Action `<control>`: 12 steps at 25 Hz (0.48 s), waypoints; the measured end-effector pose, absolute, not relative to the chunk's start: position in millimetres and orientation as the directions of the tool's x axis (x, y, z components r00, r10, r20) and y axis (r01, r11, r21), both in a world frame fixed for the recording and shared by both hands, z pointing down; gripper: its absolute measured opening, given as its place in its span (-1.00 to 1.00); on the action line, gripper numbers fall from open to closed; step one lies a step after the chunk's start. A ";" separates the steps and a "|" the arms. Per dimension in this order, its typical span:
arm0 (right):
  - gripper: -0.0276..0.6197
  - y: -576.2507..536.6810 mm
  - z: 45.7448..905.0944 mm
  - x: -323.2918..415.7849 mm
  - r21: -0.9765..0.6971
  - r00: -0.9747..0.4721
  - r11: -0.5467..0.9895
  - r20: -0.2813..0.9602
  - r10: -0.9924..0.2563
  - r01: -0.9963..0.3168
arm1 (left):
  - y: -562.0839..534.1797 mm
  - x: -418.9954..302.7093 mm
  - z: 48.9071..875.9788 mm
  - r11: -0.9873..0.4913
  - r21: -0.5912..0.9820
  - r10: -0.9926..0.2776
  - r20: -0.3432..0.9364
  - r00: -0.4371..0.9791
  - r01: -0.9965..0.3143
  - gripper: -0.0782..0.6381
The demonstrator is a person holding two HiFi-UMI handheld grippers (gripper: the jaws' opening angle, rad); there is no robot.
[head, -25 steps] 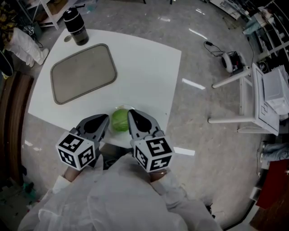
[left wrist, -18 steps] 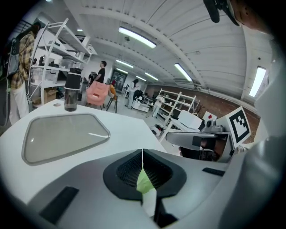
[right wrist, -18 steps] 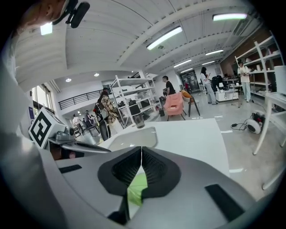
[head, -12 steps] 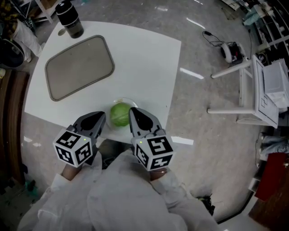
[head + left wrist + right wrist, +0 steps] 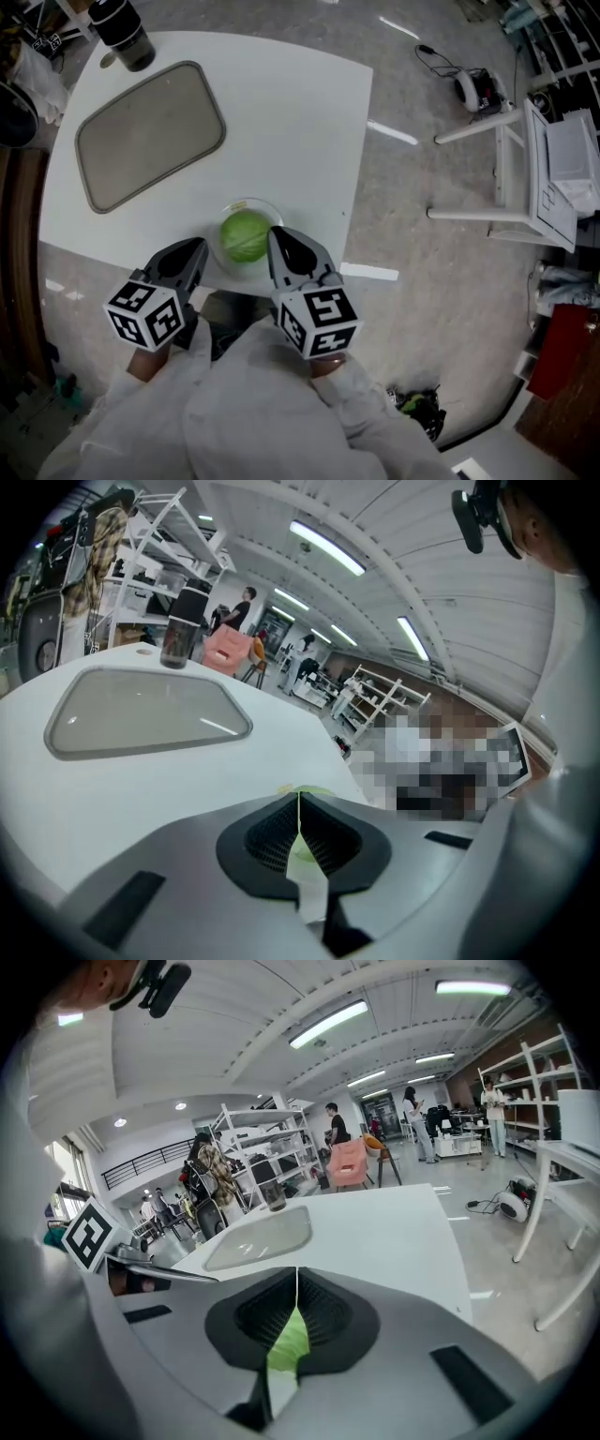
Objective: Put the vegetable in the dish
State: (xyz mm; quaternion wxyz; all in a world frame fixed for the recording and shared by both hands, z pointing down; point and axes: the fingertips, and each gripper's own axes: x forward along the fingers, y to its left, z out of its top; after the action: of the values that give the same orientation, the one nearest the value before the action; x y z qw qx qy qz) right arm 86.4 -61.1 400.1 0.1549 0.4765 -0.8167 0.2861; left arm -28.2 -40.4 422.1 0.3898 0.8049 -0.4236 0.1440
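Vegetable point(image 5: 245, 235) whole only in head view

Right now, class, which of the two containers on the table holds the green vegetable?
The small clear dish at the near edge of the table: the green vegetable sits in it. The larger grey tray beyond holds nothing.

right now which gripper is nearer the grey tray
Left. The left gripper is beside the cabbage on the side toward the tray; the right gripper is on the cabbage's opposite side, farther from the tray.
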 end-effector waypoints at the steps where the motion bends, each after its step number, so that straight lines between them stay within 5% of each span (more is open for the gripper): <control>1: -0.87 -60.7 402.9 87.5 -0.323 -0.494 0.375 0.532 -0.688 -0.869 | -39.9 -28.9 426.4 -0.332 0.507 -0.562 0.571 0.598 -0.796 -0.74; 12: -0.87 -51.5 436.2 103.7 -0.345 -0.457 0.303 0.598 -0.659 -0.888 | -36.8 -35.1 464.6 -0.279 0.500 -0.516 0.642 0.567 -0.820 -0.74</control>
State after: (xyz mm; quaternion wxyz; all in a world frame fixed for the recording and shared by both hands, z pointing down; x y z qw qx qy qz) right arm 103.7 -51.5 436.2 0.1751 0.4907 -0.7881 0.3278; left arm -35.1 -36.8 464.6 0.4204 0.7789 -0.4288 0.1807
